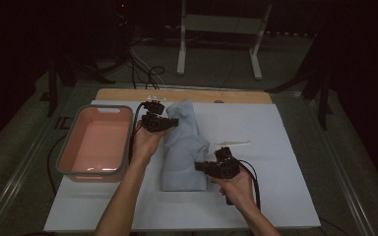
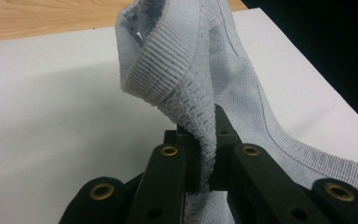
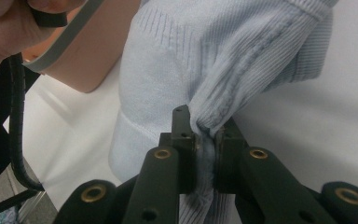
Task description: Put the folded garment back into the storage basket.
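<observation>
Two forearms reach in from the near edge of the worktop point(image 1: 275, 128), which is covered with a white sheet. Each hand holds a black claw. At the centre lies a pale blue knitted sweater point(image 1: 183, 147), partly folded into a long strip; everything else is placed relative to it. The left claw point(image 1: 170, 121) is at the sweater's far left edge, shut tight on a ribbed hem point(image 2: 177, 79) that stands up from its jaws. The right claw point(image 1: 203, 166) is at the near right edge, likewise clamped on a bunched ribbed cuff point(image 3: 242, 88). A pink plastic tub point(image 1: 98, 142) sits just left of the sweater, empty. To fold well, both claws should probably lift together, keep the knit taut, and lay the edges down squarely without dragging.
</observation>
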`<state>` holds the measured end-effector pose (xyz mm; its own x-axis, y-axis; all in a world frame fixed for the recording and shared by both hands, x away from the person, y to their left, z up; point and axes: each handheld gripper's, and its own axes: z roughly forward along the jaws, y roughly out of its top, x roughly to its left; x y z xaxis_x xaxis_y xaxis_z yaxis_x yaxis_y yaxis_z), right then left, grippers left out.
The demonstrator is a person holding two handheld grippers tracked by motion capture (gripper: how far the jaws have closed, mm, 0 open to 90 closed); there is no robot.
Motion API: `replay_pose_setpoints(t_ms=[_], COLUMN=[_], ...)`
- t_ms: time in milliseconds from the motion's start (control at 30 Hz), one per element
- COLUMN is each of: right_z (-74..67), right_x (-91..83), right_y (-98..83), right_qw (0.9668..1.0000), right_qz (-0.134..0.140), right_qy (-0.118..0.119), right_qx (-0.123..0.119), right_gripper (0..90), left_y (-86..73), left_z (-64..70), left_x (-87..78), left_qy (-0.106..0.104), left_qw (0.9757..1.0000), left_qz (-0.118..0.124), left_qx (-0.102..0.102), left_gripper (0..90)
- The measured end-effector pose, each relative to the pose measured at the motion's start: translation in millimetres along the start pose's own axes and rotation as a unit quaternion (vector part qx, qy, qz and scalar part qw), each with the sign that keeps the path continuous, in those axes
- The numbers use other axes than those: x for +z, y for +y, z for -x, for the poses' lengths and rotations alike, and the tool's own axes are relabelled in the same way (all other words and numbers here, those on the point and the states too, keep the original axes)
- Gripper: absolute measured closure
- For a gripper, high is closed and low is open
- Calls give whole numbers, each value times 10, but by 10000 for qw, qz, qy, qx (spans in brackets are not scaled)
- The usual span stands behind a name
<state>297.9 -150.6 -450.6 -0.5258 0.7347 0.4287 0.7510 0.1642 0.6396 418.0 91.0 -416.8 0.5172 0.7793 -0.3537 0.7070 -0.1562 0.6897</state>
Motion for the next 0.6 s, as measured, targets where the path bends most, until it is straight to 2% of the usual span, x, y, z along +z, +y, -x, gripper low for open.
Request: replay_pose_setpoints(t_ms=[167,600], right_z=[-28,-98], right_x=[38,83], right_y=[48,179], right_qw=[10000,9999], right_qz=[12,87], right_qy=[27,81], right_qx=[-24,-30], right_gripper=[824,824], left_y=[20,105], left_z=[-43,-106], left_x=[-29,-123], left_qy=[-5,-36], left_qw=[10000,10000], left_qz=[22,69], left_qx=[-47,-12], left_gripper=[875,875])
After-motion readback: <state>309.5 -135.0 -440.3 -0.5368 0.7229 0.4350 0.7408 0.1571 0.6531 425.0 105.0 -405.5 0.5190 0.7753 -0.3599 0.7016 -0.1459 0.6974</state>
